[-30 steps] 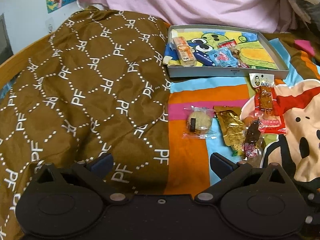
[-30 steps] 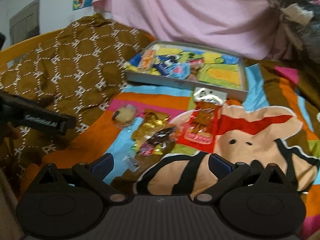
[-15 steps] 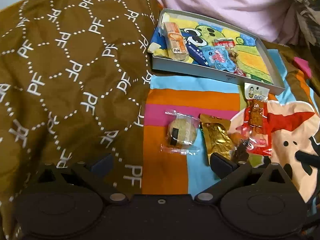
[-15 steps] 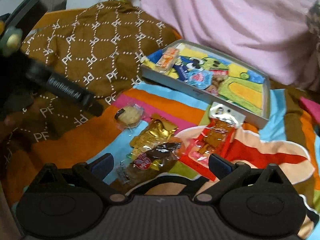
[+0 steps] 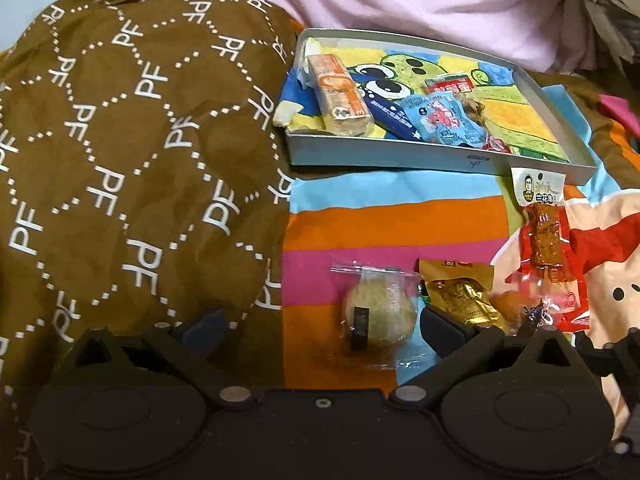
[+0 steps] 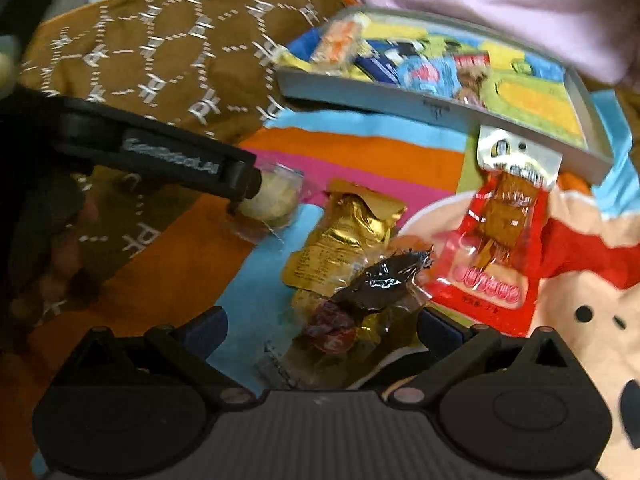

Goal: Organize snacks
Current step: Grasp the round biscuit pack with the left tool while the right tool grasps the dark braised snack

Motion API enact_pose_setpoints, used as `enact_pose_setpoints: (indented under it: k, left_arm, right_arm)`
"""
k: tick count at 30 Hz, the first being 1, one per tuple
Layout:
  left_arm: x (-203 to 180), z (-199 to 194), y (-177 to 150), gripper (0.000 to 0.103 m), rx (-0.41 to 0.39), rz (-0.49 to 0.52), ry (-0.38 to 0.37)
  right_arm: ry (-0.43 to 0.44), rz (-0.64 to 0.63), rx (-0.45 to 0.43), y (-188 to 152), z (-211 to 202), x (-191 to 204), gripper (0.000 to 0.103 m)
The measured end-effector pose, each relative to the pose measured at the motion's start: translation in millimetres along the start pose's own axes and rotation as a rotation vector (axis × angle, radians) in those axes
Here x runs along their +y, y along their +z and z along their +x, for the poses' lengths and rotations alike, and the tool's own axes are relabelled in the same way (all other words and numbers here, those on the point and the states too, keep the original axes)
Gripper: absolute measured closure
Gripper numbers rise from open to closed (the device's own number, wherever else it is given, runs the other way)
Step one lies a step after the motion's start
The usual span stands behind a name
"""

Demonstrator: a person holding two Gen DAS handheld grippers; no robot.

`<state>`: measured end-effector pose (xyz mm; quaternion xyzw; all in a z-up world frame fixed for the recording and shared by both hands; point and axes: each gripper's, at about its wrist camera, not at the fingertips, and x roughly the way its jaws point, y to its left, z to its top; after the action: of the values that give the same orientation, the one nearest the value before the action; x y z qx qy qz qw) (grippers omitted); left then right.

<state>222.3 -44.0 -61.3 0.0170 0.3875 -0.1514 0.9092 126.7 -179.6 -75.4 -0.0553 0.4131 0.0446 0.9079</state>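
A grey tray at the back holds an orange biscuit pack, a blue packet and other snacks. On the bedspread in front lie a round pastry in clear wrap, a gold packet and a red packet. My left gripper is open, low over the bed, and the pastry sits between its fingers, close to the right one. My right gripper is open around a dark-wrapped snack lying on the gold packet. The right wrist view shows a left gripper finger touching the pastry.
A brown patterned quilt bulges on the left, right beside the pastry. Pink fabric hangs behind the tray. The red packet's top reaches the tray's front wall. A hand holds the left gripper.
Both grippers have moved forward and down toward the loose snacks. The left one now straddles the round pastry and the right one straddles the dark-wrapped snack. Neither has shut.
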Motion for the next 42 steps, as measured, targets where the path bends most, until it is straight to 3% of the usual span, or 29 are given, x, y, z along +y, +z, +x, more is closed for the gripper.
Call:
enact_pose_setpoints:
  k: [8, 13, 17, 22, 27, 32, 39, 42]
  left_arm:
    - [-5, 9, -1, 0.001, -0.020, 0.006, 0.026]
    - [-9, 11, -3, 0.001, -0.029, 0.063, 0.027]
    - [-13, 12, -6, 0.001, -0.052, 0.107, 0.011]
    - [-20, 18, -8, 0.001, -0.069, 0.166, 0.042]
    - [-27, 27, -11, 0.001, -0.035, 0.216, 0.043]
    - [-32, 27, -13, 0.004, -0.038, 0.274, 0.053]
    - [-30, 23, -11, 0.014, -0.019, 0.263, 0.018]
    - [-31, 23, -12, 0.025, -0.010, 0.265, -0.012]
  right_arm:
    - [-0.035, 0.096, 0.084, -3, 6, -12, 0.001]
    - [-0.130, 0.117, 0.113, -5, -4, -26, 0.000]
    - [-0.202, 0.077, 0.093, -10, -13, -37, 0.000]
    - [-0.219, 0.041, 0.044, -9, -22, -35, 0.000]
    - [-0.196, 0.064, -0.010, 0, -28, -35, 0.000]
    - [-0.165, 0.178, -0.044, 8, -27, -44, 0.002]
    - [-0.084, 0.317, -0.036, 5, -17, -62, 0.018]
    - [-0.011, 0.401, -0.016, 1, -13, -69, 0.025]
